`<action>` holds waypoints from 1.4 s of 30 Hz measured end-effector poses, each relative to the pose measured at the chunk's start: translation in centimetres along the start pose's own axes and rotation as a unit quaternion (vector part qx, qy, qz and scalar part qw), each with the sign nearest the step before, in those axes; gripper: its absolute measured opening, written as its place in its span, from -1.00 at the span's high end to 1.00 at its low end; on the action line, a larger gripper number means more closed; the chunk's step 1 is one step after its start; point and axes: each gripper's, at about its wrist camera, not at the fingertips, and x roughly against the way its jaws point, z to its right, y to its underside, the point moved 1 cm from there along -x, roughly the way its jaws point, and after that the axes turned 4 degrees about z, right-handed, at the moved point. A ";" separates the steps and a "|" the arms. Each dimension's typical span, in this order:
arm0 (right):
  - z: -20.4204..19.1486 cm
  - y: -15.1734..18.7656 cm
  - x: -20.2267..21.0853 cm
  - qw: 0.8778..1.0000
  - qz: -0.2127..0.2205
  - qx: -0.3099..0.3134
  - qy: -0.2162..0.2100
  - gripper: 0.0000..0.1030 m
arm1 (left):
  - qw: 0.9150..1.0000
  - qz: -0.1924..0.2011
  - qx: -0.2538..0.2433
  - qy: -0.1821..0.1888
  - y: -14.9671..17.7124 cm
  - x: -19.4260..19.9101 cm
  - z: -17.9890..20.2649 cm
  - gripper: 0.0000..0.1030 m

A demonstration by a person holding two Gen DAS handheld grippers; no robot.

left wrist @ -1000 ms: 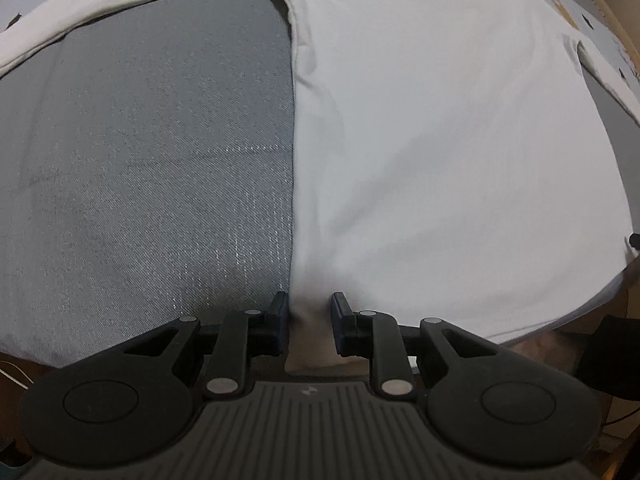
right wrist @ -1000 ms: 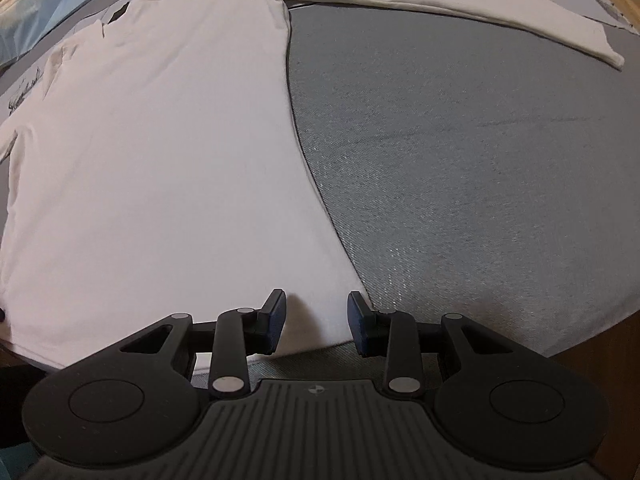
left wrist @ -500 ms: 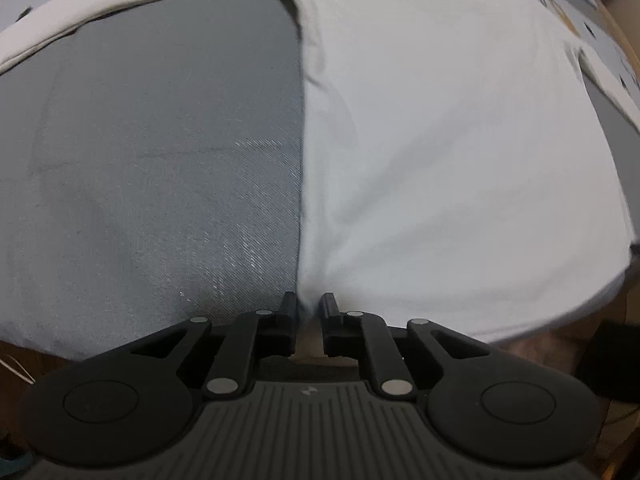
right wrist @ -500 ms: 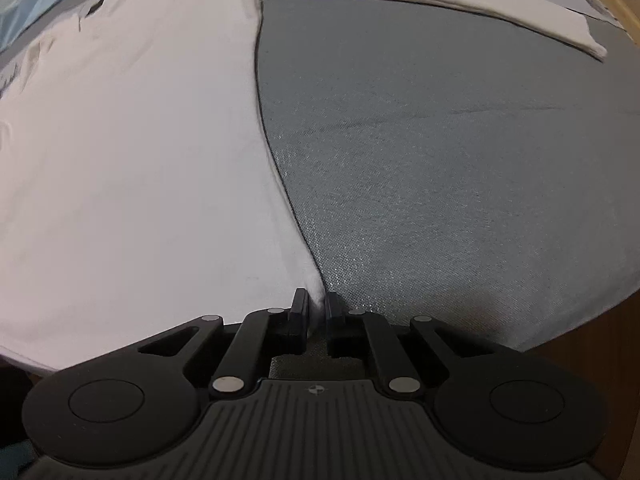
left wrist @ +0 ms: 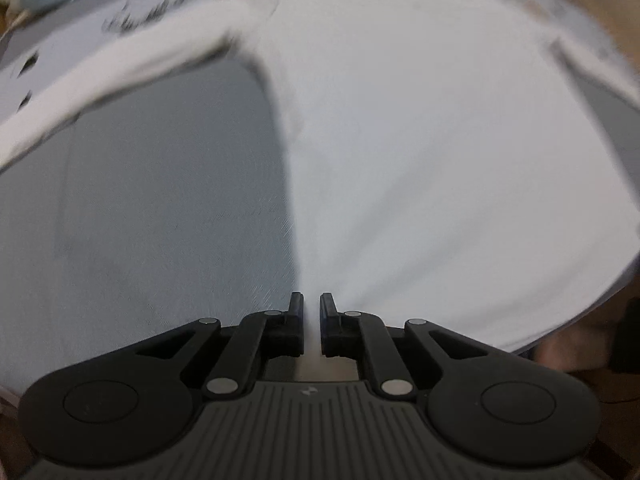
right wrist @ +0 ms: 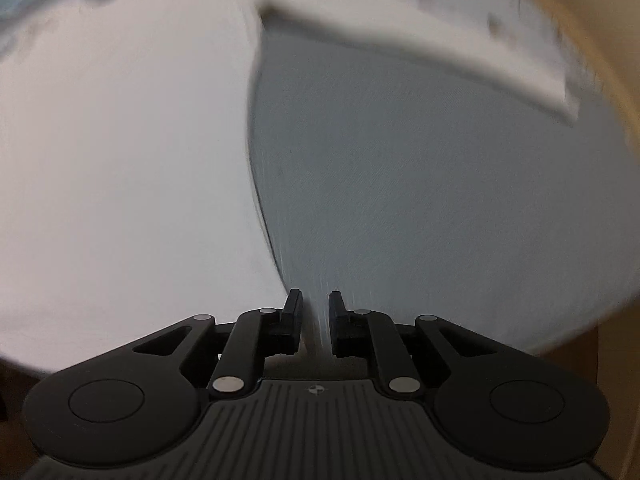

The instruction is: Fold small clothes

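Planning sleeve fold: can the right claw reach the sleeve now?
Likely not yet: right claw, jaws just opened a little, is pinching the shirt corner. The sleeve lies across open grey cover, nothing blocking.

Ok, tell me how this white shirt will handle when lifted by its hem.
Probably floppy: the white shirt lies flat on the grey cover and creases softly toward its near corner. Likely light, since the cloth looks thin. Its long sleeve, spread sideways, would probably trail and drag behind.
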 end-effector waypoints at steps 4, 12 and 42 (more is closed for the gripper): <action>-1.6 -0.4 0.6 0.997 0.034 0.024 -0.064 0.69 | 0.998 -0.037 -0.016 0.041 0.5 -2.0 1.8 0.81; -3.0 0.8 -2.8 0.994 -0.062 0.045 -0.072 0.45 | 0.998 -0.031 -0.035 0.033 0.1 -2.3 3.1 0.57; -8.3 -14.8 8.9 0.933 0.333 0.009 -0.134 0.38 | 0.956 0.250 0.111 -0.108 -11.0 0.6 -24.4 0.48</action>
